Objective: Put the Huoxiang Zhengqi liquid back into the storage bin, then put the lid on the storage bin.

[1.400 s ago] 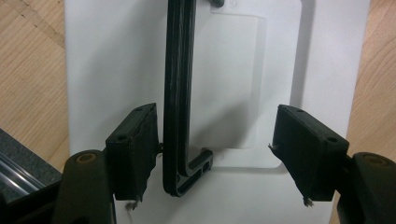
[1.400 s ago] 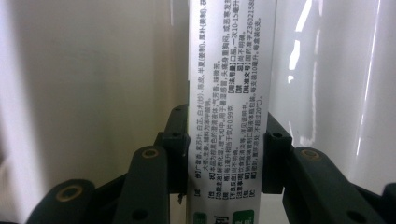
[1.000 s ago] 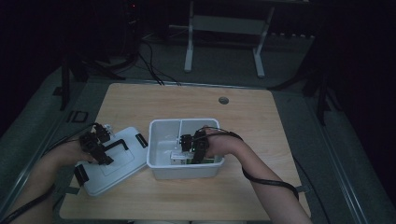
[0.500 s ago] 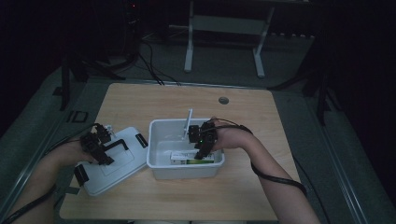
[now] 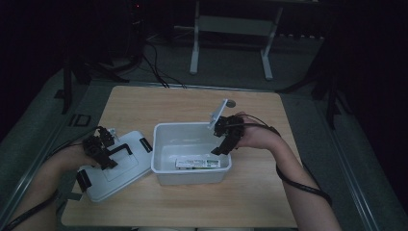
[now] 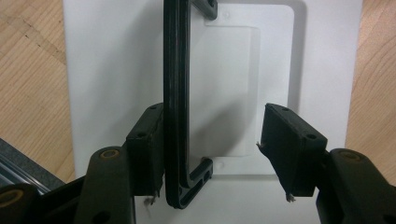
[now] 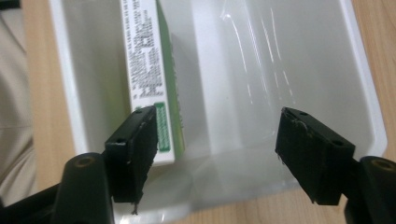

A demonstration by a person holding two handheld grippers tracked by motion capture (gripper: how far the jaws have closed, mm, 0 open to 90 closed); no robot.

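A white plastic bin (image 5: 166, 161) sat on the wooden tabletop (image 5: 159, 103), a green-and-white carton (image 7: 149, 79) lying inside it. The right gripper (image 7: 219, 154) hovered over the bin's rim, jaws apart. The left gripper (image 6: 212, 149), jaws apart, straddled the black handle (image 6: 176, 93) of the white lid (image 5: 120, 173) beside the bin.

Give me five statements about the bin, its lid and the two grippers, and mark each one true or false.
1. The white lid sits closed on the white bin. False: it lies on the table beside the bin.
2. A green and white box lies inside the bin. True.
3. The right gripper is clamped on that box. False: its jaws stand open above the bin.
4. The left gripper is open over the lid. True.
5. The lid's handle is white. False: it is black.
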